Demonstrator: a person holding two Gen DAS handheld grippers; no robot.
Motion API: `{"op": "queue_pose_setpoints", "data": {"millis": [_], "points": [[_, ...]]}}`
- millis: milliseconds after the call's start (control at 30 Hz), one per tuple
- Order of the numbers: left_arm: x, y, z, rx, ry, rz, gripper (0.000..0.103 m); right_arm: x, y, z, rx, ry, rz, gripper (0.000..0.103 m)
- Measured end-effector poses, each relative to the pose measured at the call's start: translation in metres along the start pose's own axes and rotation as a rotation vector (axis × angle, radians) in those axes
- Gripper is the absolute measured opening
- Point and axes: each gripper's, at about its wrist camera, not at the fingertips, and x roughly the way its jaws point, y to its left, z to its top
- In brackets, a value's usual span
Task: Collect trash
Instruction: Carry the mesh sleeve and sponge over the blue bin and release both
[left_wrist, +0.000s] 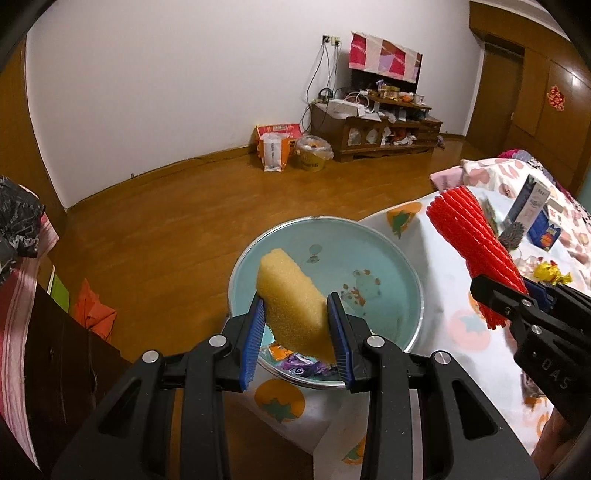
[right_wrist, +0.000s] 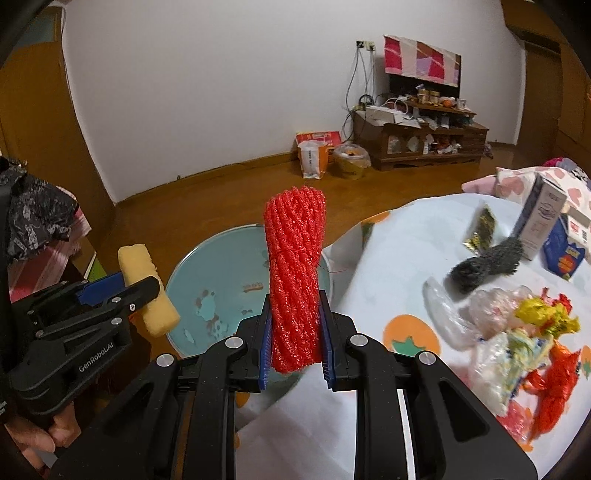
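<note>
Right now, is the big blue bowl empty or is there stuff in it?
Not empty. The blue bowl already has a few crumpled wrappers at its near edge; most of its bottom is bare.

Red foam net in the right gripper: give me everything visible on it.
The red foam net is a soft-looking mesh sleeve, rolled or bunched into a stubby cylinder with a diamond-pattern weave. The right gripper is shut on its lower part, blue fingers pressing both sides, so it stands upright above them. It hangs in the air over the table edge, in front of the teal basin. Nothing else touches it.
</note>
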Motion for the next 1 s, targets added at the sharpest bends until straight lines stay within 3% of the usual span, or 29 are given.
{"op": "queue_pose_setpoints", "data": {"millis": [467, 1000], "points": [[0.044, 0.006, 0.005, -0.006, 0.067, 0.012, 0.034, 0.064, 0.002, 0.005, -0.021, 0.103, 0.013, 0.023], [0.077, 0.009, 0.006, 0.002, 0.131, 0.018, 0.034, 0.103, -0.002, 0.003, -0.022, 0.192, 0.048, 0.024]]}}
